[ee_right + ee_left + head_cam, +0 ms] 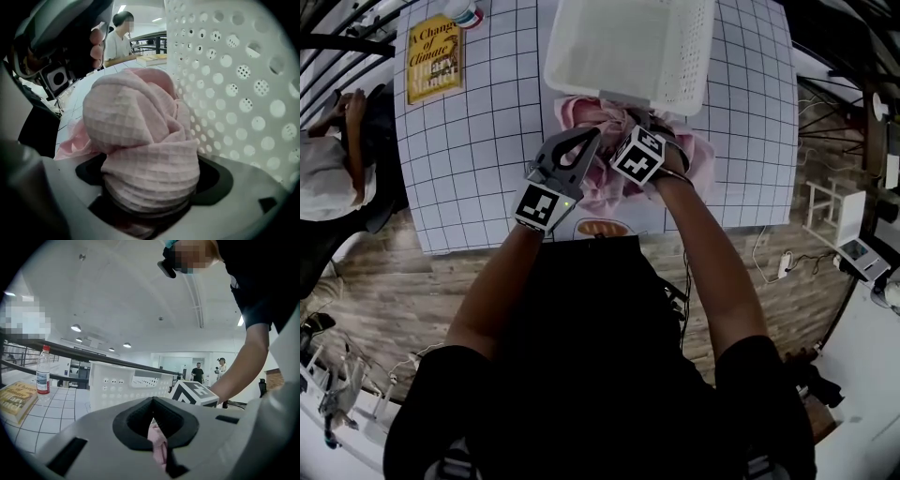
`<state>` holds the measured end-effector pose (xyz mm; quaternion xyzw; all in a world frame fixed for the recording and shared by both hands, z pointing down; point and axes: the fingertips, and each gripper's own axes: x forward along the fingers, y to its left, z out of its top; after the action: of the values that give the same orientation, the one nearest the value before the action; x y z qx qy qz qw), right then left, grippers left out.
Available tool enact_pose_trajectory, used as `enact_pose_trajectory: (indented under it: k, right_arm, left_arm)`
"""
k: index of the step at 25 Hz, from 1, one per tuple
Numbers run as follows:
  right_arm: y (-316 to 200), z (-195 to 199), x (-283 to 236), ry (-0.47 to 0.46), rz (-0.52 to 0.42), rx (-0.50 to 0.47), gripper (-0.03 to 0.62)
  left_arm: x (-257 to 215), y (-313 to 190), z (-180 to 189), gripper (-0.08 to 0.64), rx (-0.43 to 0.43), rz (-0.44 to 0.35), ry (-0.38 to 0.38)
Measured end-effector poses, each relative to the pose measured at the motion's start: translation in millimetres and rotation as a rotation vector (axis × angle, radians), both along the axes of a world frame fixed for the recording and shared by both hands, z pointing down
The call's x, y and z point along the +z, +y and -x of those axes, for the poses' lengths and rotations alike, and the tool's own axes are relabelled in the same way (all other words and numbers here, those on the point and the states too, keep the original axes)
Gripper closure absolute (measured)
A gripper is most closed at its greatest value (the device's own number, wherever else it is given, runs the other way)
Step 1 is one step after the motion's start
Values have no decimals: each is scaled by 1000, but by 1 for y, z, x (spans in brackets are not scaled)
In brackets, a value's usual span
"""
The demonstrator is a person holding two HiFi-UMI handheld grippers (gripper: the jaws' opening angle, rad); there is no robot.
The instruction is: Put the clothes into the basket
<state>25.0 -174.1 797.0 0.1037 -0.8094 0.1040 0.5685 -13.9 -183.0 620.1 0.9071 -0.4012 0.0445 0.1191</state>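
A pink waffle-weave cloth [698, 155] lies bunched on the gridded table [469, 159], right against the near wall of the white perforated basket [619, 92]. My left gripper [579, 148] lies nearly level at the cloth's left side, shut on a fold of the pink cloth [159, 446] pinched in its jaws. My right gripper [654, 131] points steeply down into the heap; its marker cube [637, 155] hides the tips. In the right gripper view the cloth [140, 136] bulges up between the wide-spread jaws of the right gripper [150, 192], with the basket wall [234, 84] close on the right.
A yellow book [434, 58] and a water bottle [467, 11] sit at the table's far left corner. The basket [117, 387] stands just behind the cloth. A seated person [328, 169] is off the table's left edge. Wooden floor and cables lie beyond the table.
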Motion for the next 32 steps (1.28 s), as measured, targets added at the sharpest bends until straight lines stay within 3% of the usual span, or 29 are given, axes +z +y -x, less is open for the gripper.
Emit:
enact_pose_trajectory:
  k: [3, 6, 11, 19, 32]
  right_arm:
    - [-3, -1, -2, -9, -10, 10, 86]
    - [-4, -2, -6, 2, -15, 18, 173]
    - [-1, -4, -10, 28, -28, 12, 240]
    - [8, -4, -38, -5, -32, 36, 267]
    - [16, -5, -130, -89, -60, 115, 267]
  left_arm:
    - [1, 0, 0, 561, 5, -2, -9]
    - [-1, 1, 2, 561, 2, -9, -7]
    - [-6, 5, 7, 561, -4, -21, -1]
    - [-19, 12, 15, 563, -10, -40, -14]
    - [-70, 21, 22, 561, 1, -83, -19]
